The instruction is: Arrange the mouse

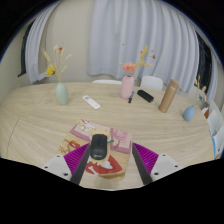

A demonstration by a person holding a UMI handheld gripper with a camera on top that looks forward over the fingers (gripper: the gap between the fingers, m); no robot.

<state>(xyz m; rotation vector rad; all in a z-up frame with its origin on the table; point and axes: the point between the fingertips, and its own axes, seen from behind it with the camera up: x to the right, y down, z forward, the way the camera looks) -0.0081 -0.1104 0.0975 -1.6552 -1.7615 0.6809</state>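
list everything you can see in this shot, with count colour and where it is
mouse: 1, black, on the pink books, between the fingers of the hand-held gripper
books: a small stack, pink and red, on the table just ahead of the fingers
table: 1, light wood, round, under everything
blue vase: 1, pale blue with yellow flowers, far side, left of the white remote
white remote: 1, white, lying flat beyond the books
pink vase: 1, pink with flowers, far side, middle
black object: 1, black, beside the pink vase; cannot tell what
bottle: 1, brown, upright, right of the pink vase
cup: 1, light blue, right of the bottle
curtains: white, behind the table
hand-held gripper: 1, magenta pads, open about the mouse
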